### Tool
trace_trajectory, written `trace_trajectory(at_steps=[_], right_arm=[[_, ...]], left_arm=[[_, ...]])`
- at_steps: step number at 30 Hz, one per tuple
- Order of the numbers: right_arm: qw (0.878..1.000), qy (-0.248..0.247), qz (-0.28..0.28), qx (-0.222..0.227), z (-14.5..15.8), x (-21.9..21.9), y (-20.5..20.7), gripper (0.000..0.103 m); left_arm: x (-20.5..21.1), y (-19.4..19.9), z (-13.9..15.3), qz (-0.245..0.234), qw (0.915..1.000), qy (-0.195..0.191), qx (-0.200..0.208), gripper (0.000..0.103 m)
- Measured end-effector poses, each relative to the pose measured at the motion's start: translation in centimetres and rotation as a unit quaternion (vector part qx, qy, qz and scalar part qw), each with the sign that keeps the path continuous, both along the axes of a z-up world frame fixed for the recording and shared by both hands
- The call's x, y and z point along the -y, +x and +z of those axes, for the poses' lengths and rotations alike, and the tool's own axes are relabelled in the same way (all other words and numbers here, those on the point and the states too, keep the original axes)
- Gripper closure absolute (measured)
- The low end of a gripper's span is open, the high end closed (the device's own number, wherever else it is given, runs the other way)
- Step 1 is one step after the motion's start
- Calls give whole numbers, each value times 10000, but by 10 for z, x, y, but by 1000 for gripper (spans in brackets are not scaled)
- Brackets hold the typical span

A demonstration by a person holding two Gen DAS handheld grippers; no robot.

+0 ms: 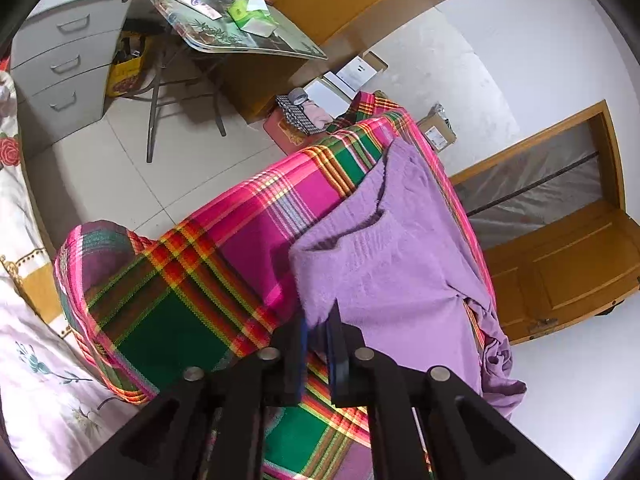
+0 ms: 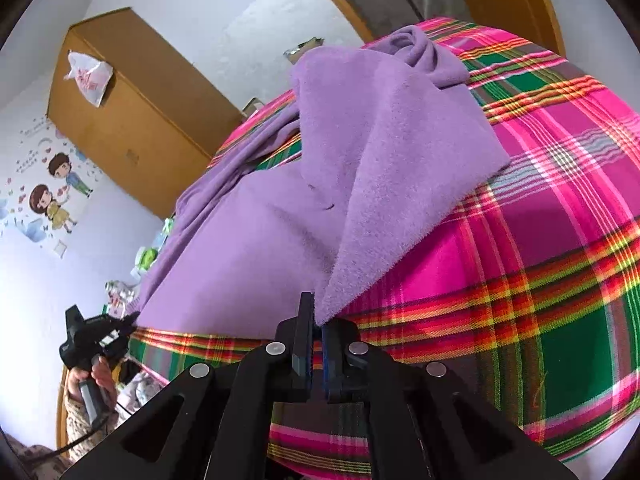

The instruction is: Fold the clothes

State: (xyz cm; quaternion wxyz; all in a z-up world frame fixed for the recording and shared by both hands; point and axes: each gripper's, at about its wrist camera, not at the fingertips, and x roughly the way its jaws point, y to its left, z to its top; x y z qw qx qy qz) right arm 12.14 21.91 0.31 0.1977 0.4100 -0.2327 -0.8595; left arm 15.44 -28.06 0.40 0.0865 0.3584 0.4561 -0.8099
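A lilac fleece garment [image 1: 404,240] lies on a surface covered with a pink, green and red plaid cloth [image 1: 192,288] — one side trails over the far edge. The left gripper [image 1: 318,320] has its jaws nearly closed, pinching a near corner of the fleece. The right gripper [image 2: 316,320] — jaws almost together too — nips a pointed corner of a folded-over flap.

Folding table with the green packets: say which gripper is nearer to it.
Left. The left gripper grips the purple garment's corner on the folding table's side; the right gripper grips the opposite corner, farther away.
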Motion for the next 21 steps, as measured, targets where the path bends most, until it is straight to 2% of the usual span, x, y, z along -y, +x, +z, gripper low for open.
trace_trajectory(at_steps=[3,6,10,13,17,21], right_arm=[[9998,128,99,-106,5,-4,2,92],[9995,186,65,-244,12,-15,6,85],[9987,309,-42,-404,20,-32,11,84],[9972,384,-313,-566,27,-48,9,83],[9942,424,-679,-721,36,-68,-2,83],[9923,536,-806,-767,37,-81,-18,82]], left_arm=[[-1,7,6,-28,10000,-29,-39,94],[-3,15,17,53,9996,-272,-27,93],[-7,25,31,173,9984,-524,-110,93],[-16,20,43,-5,9975,-661,-247,93],[-51,-4,55,-738,9923,-895,-427,87],[-98,-34,61,-1652,9789,-1081,-525,83]])
